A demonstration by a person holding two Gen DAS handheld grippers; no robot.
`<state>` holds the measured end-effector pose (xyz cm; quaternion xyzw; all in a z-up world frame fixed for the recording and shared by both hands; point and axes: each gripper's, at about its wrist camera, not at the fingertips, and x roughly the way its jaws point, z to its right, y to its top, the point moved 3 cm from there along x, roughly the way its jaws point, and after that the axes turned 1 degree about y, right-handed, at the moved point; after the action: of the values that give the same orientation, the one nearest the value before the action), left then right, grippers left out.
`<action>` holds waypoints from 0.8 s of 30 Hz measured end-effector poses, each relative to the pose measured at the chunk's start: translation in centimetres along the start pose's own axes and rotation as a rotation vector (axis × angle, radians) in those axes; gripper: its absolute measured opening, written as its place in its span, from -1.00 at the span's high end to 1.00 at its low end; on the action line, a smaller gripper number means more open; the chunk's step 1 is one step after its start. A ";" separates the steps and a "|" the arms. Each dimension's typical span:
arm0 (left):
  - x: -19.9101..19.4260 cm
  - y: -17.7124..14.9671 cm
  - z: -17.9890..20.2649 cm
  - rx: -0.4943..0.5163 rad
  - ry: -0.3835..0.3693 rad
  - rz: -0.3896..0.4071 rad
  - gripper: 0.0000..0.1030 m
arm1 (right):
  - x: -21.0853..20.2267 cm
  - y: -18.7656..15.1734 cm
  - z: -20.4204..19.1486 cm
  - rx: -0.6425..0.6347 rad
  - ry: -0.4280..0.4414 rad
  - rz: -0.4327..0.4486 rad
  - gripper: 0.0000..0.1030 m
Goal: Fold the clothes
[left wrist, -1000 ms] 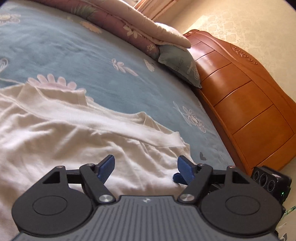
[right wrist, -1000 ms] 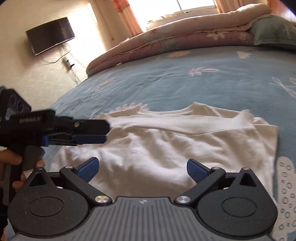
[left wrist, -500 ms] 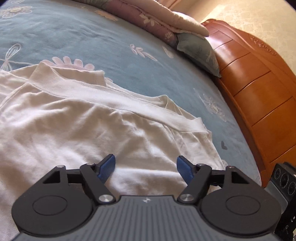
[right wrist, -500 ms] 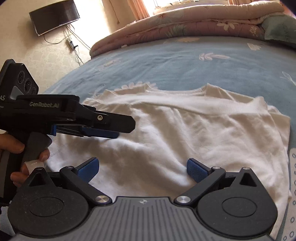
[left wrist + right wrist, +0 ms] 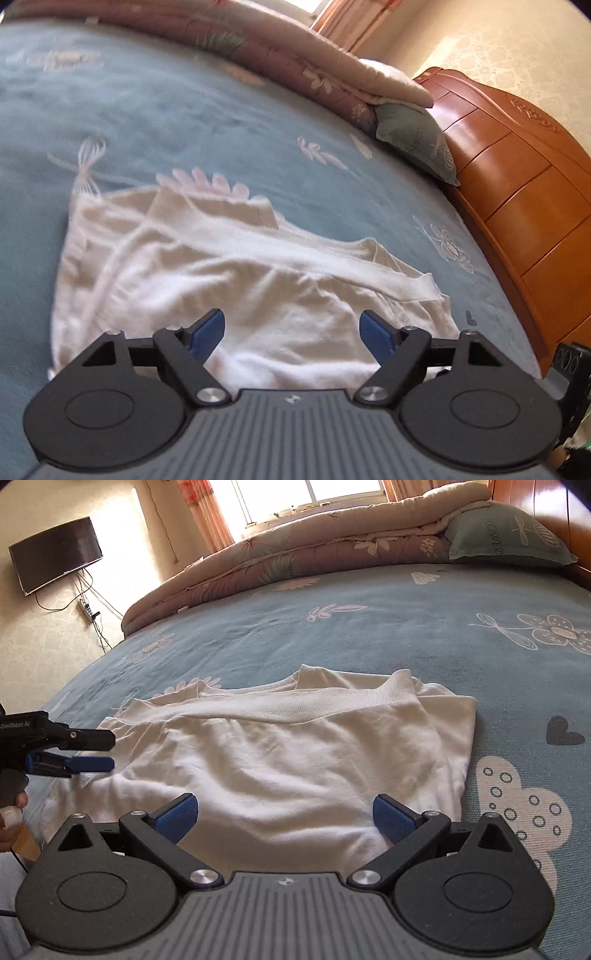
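right wrist view: the cream cotton sweatshirt (image 5: pixel 280 753) lies partly folded on the blue flowered bedspread (image 5: pixel 369 627); the right gripper (image 5: pixel 286 818) is spread and empty; the left gripper (image 5: pixel 291 336) is opening, gripping nothing; a shallow pinch could lift only the top layer and undo the fold.

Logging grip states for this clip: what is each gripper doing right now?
Left gripper: jaws opening, nothing between them, above the white shirt.
Right gripper: open, holding nothing.
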<state>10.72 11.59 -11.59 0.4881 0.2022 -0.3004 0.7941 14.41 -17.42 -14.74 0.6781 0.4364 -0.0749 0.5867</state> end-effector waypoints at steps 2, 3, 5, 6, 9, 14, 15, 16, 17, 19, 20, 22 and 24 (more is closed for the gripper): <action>-0.1 0.4 -1.4 -0.020 0.032 -0.018 -0.70 | 0.2 0.0 -0.3 -0.022 -0.012 -0.002 -1.00; -0.1 0.6 -2.2 -0.032 0.047 -0.028 -0.70 | 0.3 -0.1 -0.4 -0.034 -0.020 0.000 -1.00; 0.0 0.6 -3.7 -0.096 0.021 -0.034 -0.65 | 0.4 -0.4 -0.7 -0.059 -0.035 0.005 -1.00; -0.2 0.6 -4.3 -0.128 -0.004 -0.024 -0.65 | 0.4 -0.5 -0.9 -0.074 -0.044 0.006 -1.00; -1.8 1.0 -4.6 -0.184 -0.022 0.014 -0.65 | 0.5 -0.7 -1.5 -0.121 -0.075 -0.003 -1.00; -3.1 -0.4 -4.6 -0.199 -0.033 -0.043 -0.66 | 0.8 -1.1 -2.0 -0.162 -0.118 0.000 -1.00; -3.3 -0.5 -4.7 -0.207 -0.023 -0.043 -0.64 | 0.9 -1.2 -2.1 -0.168 -0.129 0.002 -1.00; -3.5 -0.6 -4.8 -0.215 -0.013 -0.043 -0.64 | 1.0 -1.3 -2.3 -0.177 -0.142 0.000 -1.00; -3.8 -0.7 -4.9 -0.223 -0.004 -0.043 -0.64 | 1.1 -1.3 -2.5 -0.186 -0.155 -0.001 -1.00; -4.2 -0.9 -5.2 -0.236 0.016 -0.042 -0.64 | 1.3 -1.4 -2.8 -0.210 -0.179 -0.013 -1.00; -4.7 -0.6 -4.9 -0.210 0.021 -0.031 -0.65 | 1.3 -1.4 -2.9 -0.217 -0.184 -0.017 -1.00; -4.9 -0.5 -4.5 -0.192 0.017 -0.038 -0.66 | 1.2 -1.3 -2.8 -0.212 -0.179 -0.017 -1.00; -4.5 -1.2 -4.9 -0.216 0.030 -0.072 -0.66 | 0.9 -1.3 -2.6 -0.193 -0.167 -0.011 -1.00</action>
<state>6.46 16.82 -11.72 0.3967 0.2626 -0.2978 0.8276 13.06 -14.82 -15.47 0.6074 0.3950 -0.0919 0.6831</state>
